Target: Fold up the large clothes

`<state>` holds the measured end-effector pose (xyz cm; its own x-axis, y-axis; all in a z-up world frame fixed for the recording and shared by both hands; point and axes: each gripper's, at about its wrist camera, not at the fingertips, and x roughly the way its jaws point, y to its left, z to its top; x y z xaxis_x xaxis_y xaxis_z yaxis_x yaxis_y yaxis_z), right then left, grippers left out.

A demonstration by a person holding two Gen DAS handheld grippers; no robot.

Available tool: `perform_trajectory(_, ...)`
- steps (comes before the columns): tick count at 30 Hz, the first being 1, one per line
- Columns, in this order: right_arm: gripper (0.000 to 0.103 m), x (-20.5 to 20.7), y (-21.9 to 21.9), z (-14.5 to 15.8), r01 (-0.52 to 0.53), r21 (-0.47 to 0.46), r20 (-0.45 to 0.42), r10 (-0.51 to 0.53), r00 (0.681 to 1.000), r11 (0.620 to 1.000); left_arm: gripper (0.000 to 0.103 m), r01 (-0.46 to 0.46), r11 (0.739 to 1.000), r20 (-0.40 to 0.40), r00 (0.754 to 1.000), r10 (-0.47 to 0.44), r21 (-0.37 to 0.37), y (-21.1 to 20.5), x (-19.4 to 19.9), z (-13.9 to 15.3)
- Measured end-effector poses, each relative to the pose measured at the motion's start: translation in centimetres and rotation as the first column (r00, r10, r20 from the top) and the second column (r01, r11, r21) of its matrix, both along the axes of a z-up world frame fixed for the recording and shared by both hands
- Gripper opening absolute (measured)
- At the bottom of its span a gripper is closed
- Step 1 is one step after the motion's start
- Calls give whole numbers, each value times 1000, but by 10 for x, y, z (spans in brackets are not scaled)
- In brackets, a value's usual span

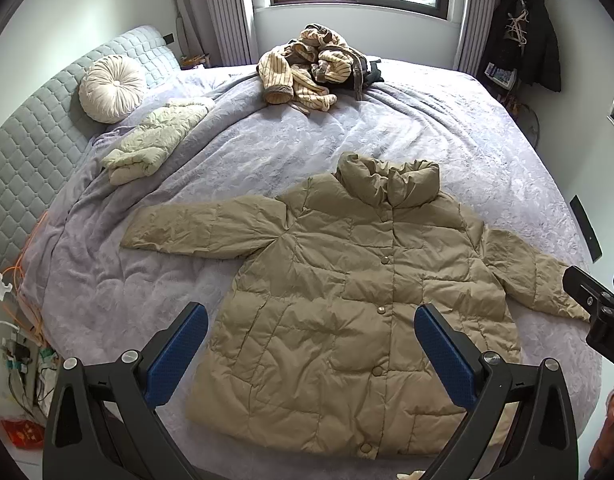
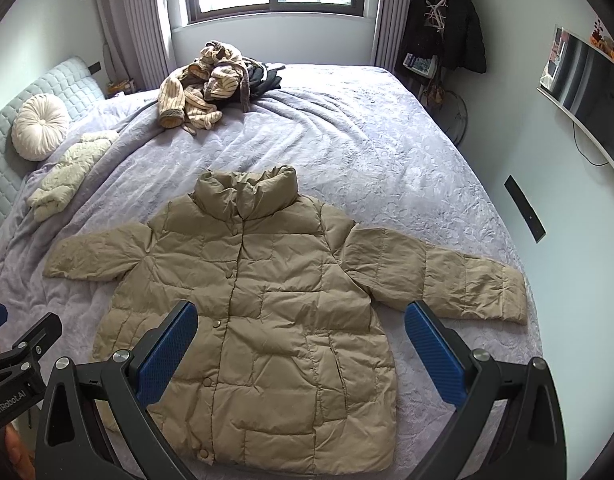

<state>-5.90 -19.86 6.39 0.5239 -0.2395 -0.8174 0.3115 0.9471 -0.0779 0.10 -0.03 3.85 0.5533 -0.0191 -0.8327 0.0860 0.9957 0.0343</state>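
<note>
A khaki puffer jacket (image 1: 347, 300) lies flat, front up and buttoned, on the lavender bed (image 1: 247, 152), collar toward the window and both sleeves spread out. It also shows in the right wrist view (image 2: 267, 300). My left gripper (image 1: 311, 354) is open and empty, above the jacket's lower body. My right gripper (image 2: 301, 350) is open and empty, above the jacket's lower right half. The right gripper also shows at the right edge of the left wrist view (image 1: 599, 304), by the sleeve cuff. The left gripper shows at the left edge of the right wrist view (image 2: 23, 344).
A heap of striped and dark clothes (image 1: 311, 68) lies at the far end of the bed. A folded cream jacket (image 1: 155, 140) and a round cushion (image 1: 111, 88) lie by the quilted headboard (image 1: 27, 152). Cables and a power strip (image 1: 19, 340) are on the floor to the left. Dark coats (image 2: 443, 20) hang in the corner.
</note>
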Motion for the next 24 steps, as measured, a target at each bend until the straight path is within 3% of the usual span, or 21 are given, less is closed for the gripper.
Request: perform_trajectory(24,103,0,0,0,1,-1,-2,-1,1000,1000,103,1,1000,4,1000,-1,6,-1,-1,-3)
